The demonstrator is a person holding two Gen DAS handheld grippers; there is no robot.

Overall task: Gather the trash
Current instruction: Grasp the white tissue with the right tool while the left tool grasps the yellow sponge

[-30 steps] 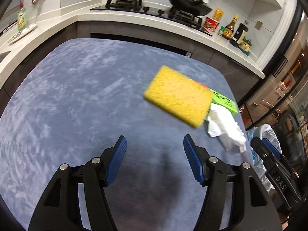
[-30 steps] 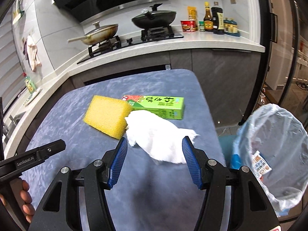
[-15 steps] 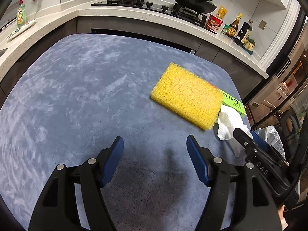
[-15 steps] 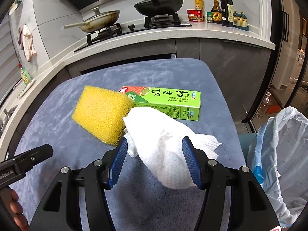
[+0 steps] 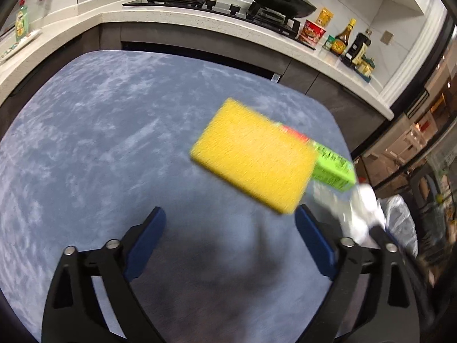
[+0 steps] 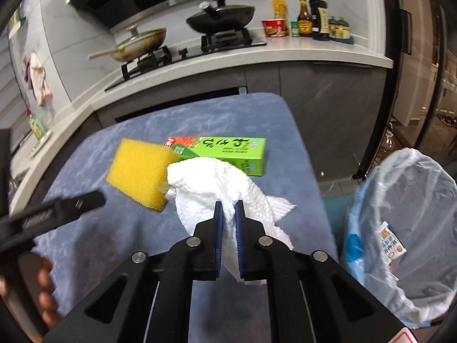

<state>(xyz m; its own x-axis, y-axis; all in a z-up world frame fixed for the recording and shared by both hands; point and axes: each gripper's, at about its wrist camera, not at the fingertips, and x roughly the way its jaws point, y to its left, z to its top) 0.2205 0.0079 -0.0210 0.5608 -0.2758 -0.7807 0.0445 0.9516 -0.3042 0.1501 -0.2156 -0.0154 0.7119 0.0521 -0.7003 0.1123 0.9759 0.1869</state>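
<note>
Pinching crumpled paper towel [image 6: 217, 183] between pads of right gripper [image 6: 228, 214], lined bin [image 6: 405, 228] off to its right. Left gripper [image 5: 228, 240] spread wide, empty. Remaining ahead: yellow sponge [image 6: 140, 171], green box [image 6: 222, 151]. Early stage, judged.

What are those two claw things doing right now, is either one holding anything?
Left gripper: open, holding nothing, above the blue table.
Right gripper: closed on the white paper towel.

Home kitchen.
Gas hob [image 6: 200, 48] with wok [image 6: 221, 20] and frying pan [image 6: 140, 44] at top; sauce bottles [image 6: 311, 17] upper right.
</note>
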